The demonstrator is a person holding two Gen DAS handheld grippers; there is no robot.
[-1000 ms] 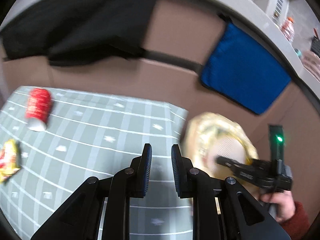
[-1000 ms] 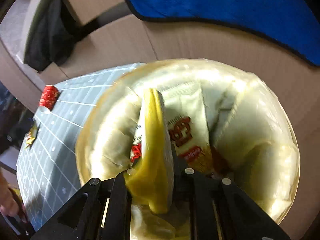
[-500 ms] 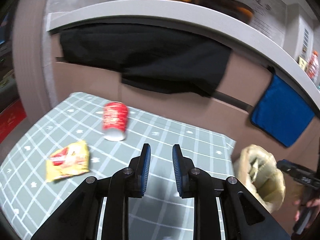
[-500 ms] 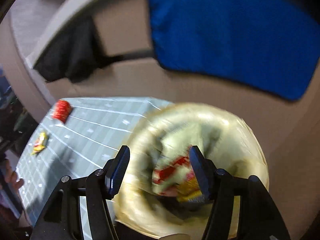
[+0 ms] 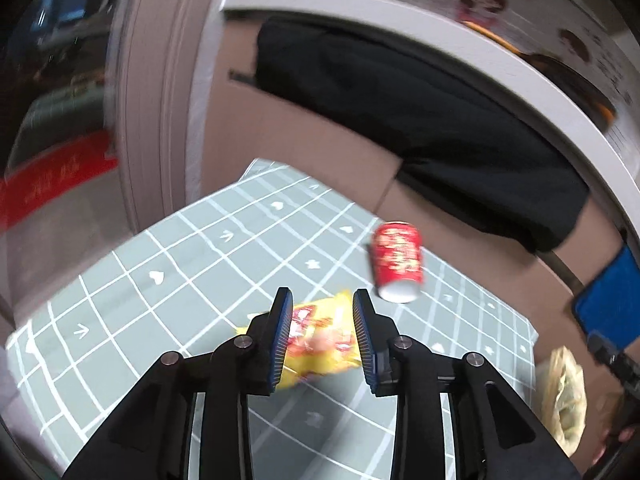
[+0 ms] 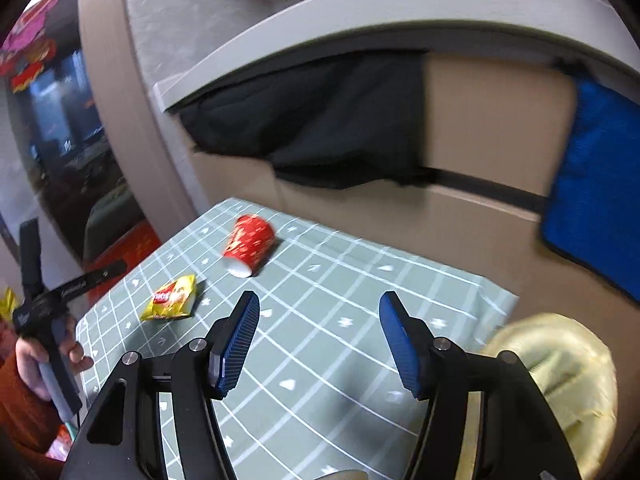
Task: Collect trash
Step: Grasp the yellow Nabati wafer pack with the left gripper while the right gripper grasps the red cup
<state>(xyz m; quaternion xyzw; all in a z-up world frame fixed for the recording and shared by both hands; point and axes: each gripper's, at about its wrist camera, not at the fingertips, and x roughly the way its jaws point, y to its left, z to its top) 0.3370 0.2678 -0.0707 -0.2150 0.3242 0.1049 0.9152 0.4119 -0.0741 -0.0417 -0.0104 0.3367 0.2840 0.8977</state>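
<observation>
A yellow snack packet [image 5: 320,340] lies on the green grid tablecloth [image 5: 180,292]. It shows between the fingers of my left gripper [image 5: 322,324], which is open and hangs above it. A red paper cup [image 5: 396,264] lies on its side just beyond, to the right. In the right wrist view the packet [image 6: 172,298] and the cup [image 6: 248,246] lie far left on the cloth. My right gripper [image 6: 320,340] is wide open and empty over the cloth. The yellow-lined trash bin [image 6: 560,392] stands at the lower right, by the table edge.
A cardboard wall [image 6: 480,216] runs behind the table, with a black cloth [image 6: 320,128] and a blue cloth [image 6: 596,200] hanging on it. The bin also shows at the far right in the left wrist view [image 5: 564,396]. A grey pillar [image 5: 160,100] stands at the left.
My right gripper let go of a snack packet into the bin, opened and swung left over the table. My left gripper moved left to the yellow packet and opened wider.
</observation>
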